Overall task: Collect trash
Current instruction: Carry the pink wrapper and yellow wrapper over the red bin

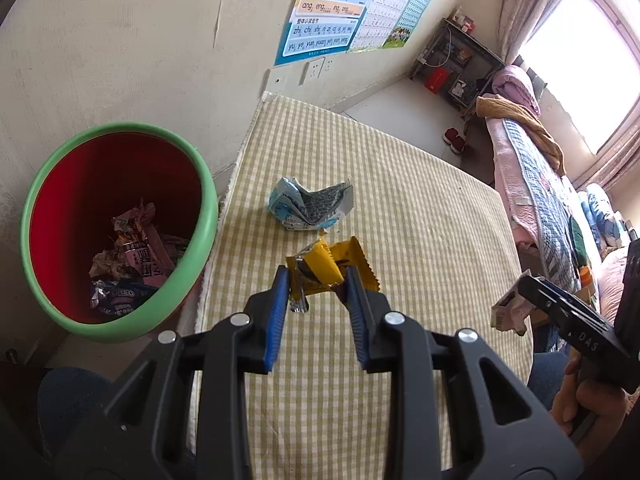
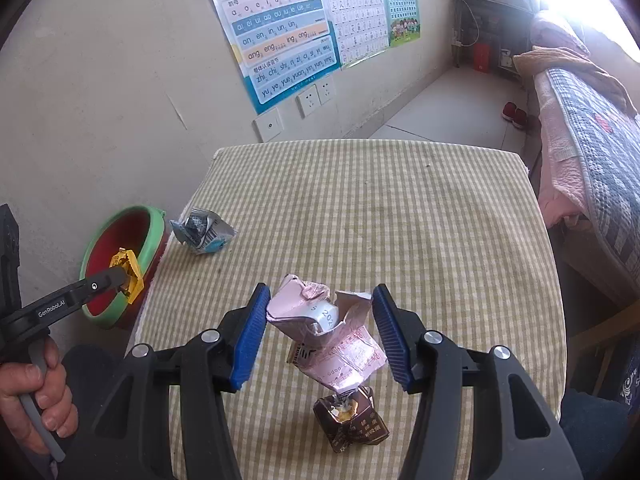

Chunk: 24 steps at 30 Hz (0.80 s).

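My left gripper (image 1: 316,280) is shut on a yellow snack wrapper (image 1: 328,266) and holds it above the checked table's left side; in the right wrist view the wrapper (image 2: 128,274) hangs in front of the bin (image 2: 154,240). The red bin with a green rim (image 1: 208,216) stands left of the table and holds several wrappers. A blue and white wrapper (image 1: 310,206) lies on the table beyond it. My right gripper (image 2: 318,330) is open around a crumpled pink wrapper (image 2: 320,328), not touching it. A brown wrapper (image 2: 352,424) lies just in front of it.
The table (image 2: 400,220) has a yellow checked cloth and stands against a wall with posters (image 2: 276,28) and sockets. A bed (image 2: 592,140) with quilts runs along the right. A metal shelf (image 2: 492,32) stands at the far end.
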Tool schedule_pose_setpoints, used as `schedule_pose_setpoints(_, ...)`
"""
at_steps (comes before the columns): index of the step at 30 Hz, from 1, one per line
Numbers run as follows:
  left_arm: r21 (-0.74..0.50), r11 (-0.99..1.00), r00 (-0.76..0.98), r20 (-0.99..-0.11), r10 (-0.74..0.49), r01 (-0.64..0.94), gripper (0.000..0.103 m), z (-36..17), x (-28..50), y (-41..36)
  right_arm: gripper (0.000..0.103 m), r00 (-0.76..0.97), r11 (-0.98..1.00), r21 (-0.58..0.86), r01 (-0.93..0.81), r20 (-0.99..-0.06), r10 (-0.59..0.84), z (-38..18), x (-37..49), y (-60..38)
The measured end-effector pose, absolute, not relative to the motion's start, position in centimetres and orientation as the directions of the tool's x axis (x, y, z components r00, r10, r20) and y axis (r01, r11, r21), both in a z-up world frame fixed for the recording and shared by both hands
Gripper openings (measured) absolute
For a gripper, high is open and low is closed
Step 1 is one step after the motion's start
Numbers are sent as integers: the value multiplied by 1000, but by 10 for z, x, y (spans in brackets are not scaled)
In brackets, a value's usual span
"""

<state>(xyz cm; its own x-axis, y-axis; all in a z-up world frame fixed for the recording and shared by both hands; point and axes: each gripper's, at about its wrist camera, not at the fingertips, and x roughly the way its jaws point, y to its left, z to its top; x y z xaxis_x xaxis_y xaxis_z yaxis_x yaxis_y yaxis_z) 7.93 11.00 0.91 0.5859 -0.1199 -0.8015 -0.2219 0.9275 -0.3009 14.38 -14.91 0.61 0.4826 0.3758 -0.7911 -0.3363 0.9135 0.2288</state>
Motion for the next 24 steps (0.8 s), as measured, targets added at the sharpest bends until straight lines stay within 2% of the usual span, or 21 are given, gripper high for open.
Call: schedule_pose_setpoints(24, -311, 854, 632, -775, 27, -418, 28, 15, 16, 227, 52, 414, 790, 189, -583, -767, 490, 30, 129, 0)
